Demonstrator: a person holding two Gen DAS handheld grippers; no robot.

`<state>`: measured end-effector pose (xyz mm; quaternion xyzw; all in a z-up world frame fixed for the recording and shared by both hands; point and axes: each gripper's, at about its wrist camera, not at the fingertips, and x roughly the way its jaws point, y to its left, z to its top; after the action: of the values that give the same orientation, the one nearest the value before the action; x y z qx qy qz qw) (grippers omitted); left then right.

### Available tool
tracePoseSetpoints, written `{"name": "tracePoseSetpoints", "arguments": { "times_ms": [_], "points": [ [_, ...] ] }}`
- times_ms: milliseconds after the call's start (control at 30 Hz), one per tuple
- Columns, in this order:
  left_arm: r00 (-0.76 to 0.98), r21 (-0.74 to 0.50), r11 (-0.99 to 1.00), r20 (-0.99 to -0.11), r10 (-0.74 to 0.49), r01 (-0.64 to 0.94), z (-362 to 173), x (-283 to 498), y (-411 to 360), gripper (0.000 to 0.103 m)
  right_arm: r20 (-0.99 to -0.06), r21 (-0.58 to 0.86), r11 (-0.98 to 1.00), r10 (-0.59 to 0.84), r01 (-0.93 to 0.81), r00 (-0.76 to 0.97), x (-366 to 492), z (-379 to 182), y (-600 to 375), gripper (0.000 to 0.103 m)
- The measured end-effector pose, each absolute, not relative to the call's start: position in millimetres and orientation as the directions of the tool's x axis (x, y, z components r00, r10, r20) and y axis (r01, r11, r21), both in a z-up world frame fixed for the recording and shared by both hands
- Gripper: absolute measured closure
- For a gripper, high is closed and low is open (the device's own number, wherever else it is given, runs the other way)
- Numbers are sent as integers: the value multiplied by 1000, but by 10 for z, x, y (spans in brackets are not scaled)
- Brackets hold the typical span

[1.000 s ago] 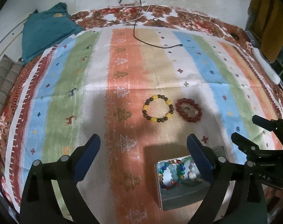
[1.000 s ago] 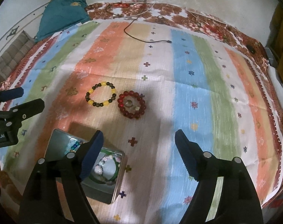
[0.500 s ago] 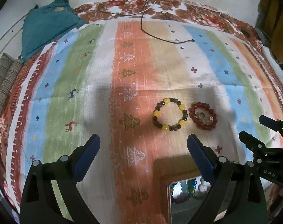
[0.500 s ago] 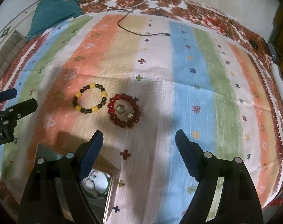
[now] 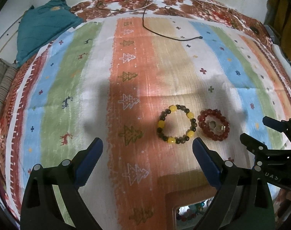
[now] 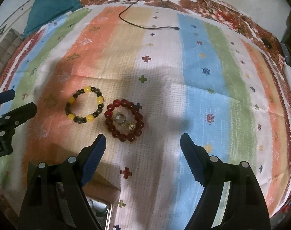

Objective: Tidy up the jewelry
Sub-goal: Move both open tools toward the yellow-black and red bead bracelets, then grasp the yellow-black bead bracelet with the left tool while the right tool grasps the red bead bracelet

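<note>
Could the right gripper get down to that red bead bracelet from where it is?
Probably yes. The right gripper has its jaws open and empty, and the red bracelet lies just ahead on the cloth with nothing between; two rings sit inside it.

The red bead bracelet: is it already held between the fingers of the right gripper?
No. The red bead bracelet lies flat on the striped cloth, ahead of the open, empty right gripper.

Striped cloth (image 5: pixel 72 88), teal garment (image 5: pixel 45 30) at its corner, black cable (image 5: pixel 164 35).
</note>
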<state>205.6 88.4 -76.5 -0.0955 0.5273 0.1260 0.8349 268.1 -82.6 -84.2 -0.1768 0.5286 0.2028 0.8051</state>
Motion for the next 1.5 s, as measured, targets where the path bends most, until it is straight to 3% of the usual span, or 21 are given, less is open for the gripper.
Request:
{"name": "tracePoseSetpoints", "arguments": {
  "times_ms": [367,600,1100,1300,1400,1500],
  "points": [
    [388,-12,959,-916,103,-284,-905,2230,887,13,-943,-63,859,116,-508,313,2834,-991,-739,23],
    [352,0,959,-930,103,-282,-1048,2328,920,20,-952,-40,865,120,-501,283,2921,-1077,-679,23],
    [312,30,966,-943,112,-256,-1248,2489,937,23,-958,-76,862,77,-501,277,3131,-1246,-614,24],
    [291,33,968,-951,107,-247,-1372,2573,957,29,-962,-90,860,55,-502,267,3227,-1346,-584,33],
    [274,36,971,-956,102,-236,-1449,2611,941,35,-965,-102,860,37,-500,261,3268,-1411,-587,44],
    [256,8,971,-964,71,-240,-1533,2642,955,39,-965,-114,850,28,-515,260,3279,-1459,-562,45]
  ]
}}
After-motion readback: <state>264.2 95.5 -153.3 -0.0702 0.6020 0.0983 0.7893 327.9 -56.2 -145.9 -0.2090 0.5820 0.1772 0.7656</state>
